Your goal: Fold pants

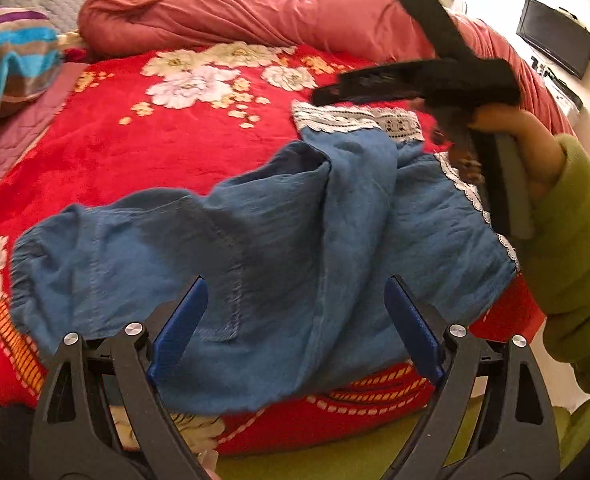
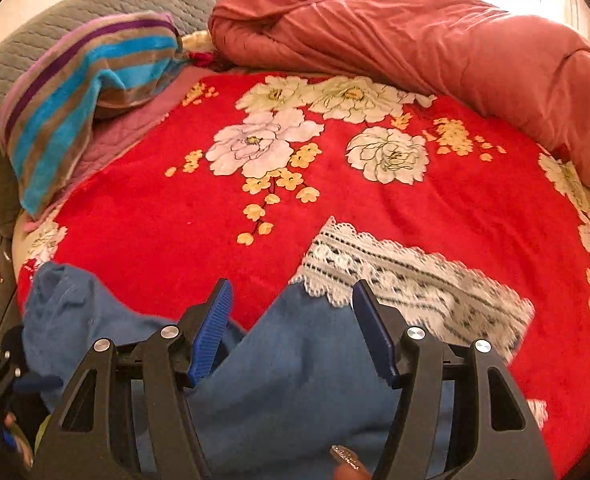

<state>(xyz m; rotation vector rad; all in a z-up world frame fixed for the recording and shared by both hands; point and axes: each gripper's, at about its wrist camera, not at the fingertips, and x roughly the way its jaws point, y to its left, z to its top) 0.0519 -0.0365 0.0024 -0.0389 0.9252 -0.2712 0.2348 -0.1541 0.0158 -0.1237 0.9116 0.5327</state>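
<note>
The blue pants (image 1: 255, 248) lie rumpled on the near part of the bed, on a red floral blanket (image 2: 335, 208). Their lace-trimmed cuffs (image 2: 407, 276) point away toward the middle of the bed, and the waist end hangs close to the near edge. The fabric is bunched: one leg is rolled over itself with a raised fold running along it, so the garment is not yet flat.

The left gripper (image 1: 295, 316) hovers over the waist part with its blue pads spread wide and nothing between them. The right gripper (image 2: 291, 328) hangs over the leg near the lace, its pads apart and clear of the cloth; it too is released. In the left view the person's hand (image 1: 531, 152), in a green sleeve (image 1: 575, 248), carries that right tool above the far leg.

The step in hand looks like the opening one: reaching in to take hold before spreading the pants. The next move calls for each gripper to pinch an edge, likely waist and cuff, and pull the cloth taut so the legs lie one on the other. A rolled pink quilt (image 2: 415, 36) and a striped towel (image 2: 87, 92) sit well apart, at the far side.
</note>
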